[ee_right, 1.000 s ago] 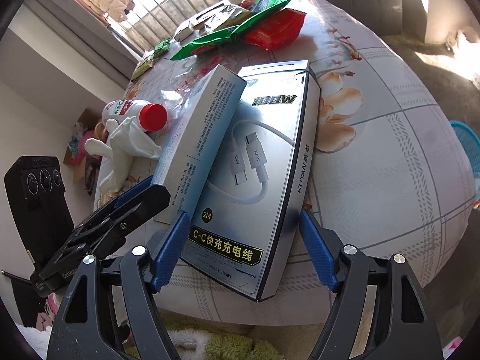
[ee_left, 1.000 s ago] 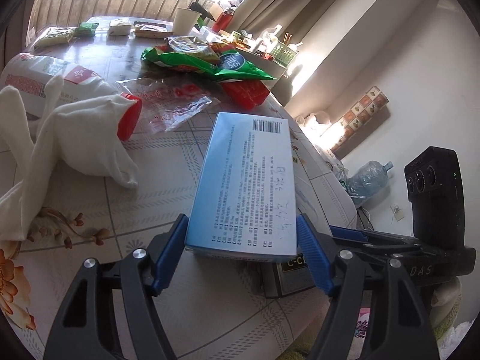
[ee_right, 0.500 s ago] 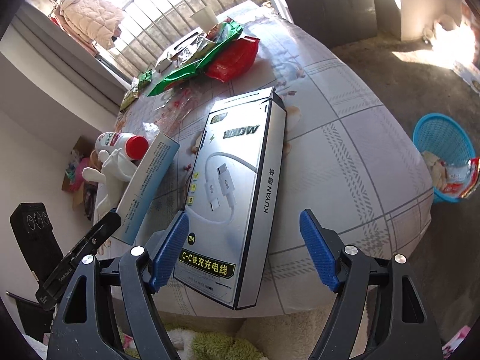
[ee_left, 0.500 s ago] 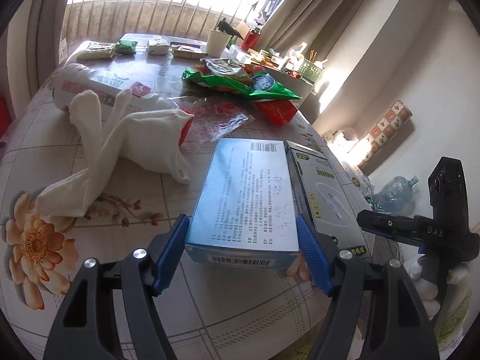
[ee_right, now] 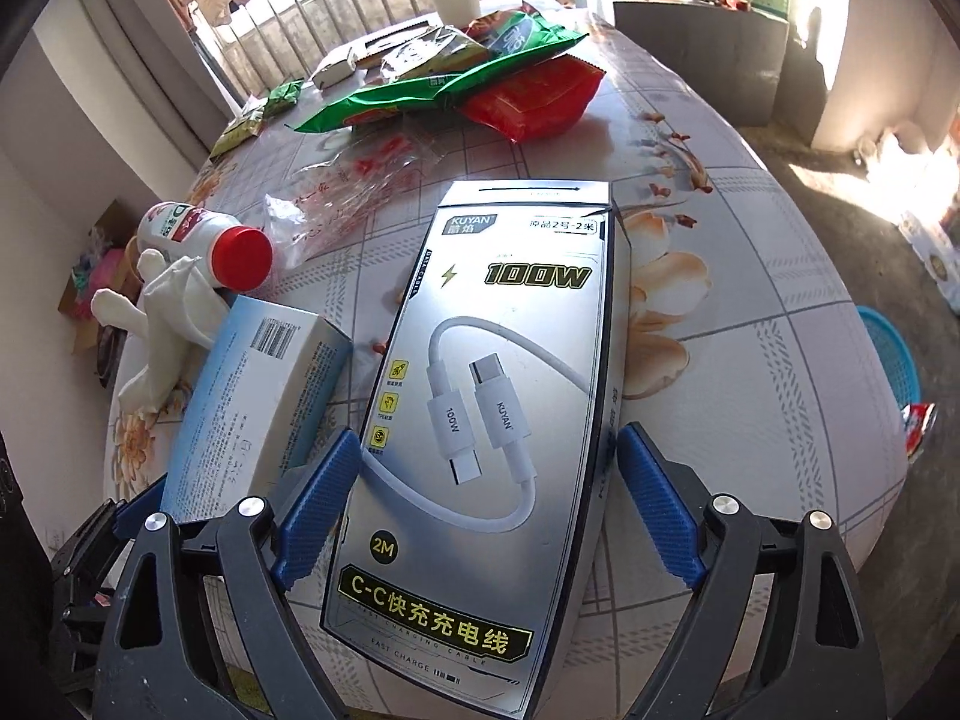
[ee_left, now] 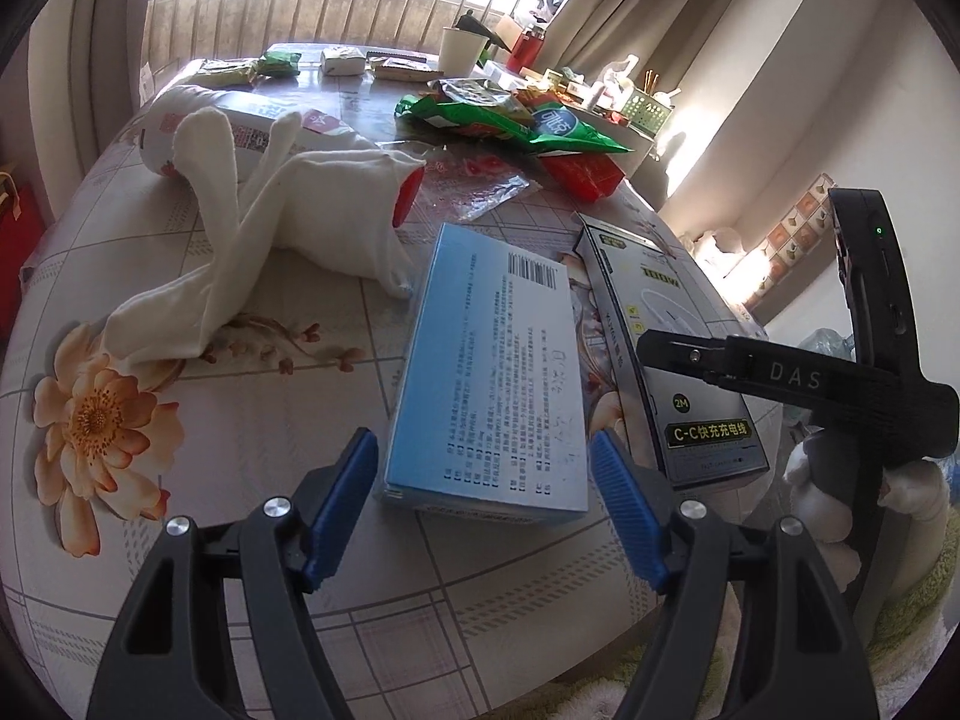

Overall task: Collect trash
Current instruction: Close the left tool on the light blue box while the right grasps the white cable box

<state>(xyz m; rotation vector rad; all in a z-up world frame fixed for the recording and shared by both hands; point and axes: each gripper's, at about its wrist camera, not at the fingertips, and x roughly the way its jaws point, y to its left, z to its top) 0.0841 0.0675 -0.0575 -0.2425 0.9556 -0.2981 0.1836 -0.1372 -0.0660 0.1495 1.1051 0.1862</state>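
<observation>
1. Boxes: two. One blue box [ee_left: 489, 372] at 6 o'clock, one silver cable box [ee_right: 480, 408] at 3 o'clock of it.
2. Bottles: one, red-capped [ee_right: 207, 243], 10 o'clock.
3. White cloths [ee_left: 288, 222]: one.
4. Paper cups [ee_left: 462, 51]: one, 12 o'clock.
5. Blue baskets [ee_right: 894, 354]: one.

Surface notes: card, film, cloth, plastic.
Cable box [ee_right: 492, 420]: glossy silver card, mirror-like. Blue box [ee_left: 492, 384]: matt printed card. Bench [ee_left: 240, 468] cover: smooth floral sheet, slight sheen. White cloth [ee_left: 270, 222]: soft, matt. Snack wrappers [ee_right: 456, 72]: shiny crinkled film. Claw pads [ee_left: 342, 498]: ribbed blue plastic.
</observation>
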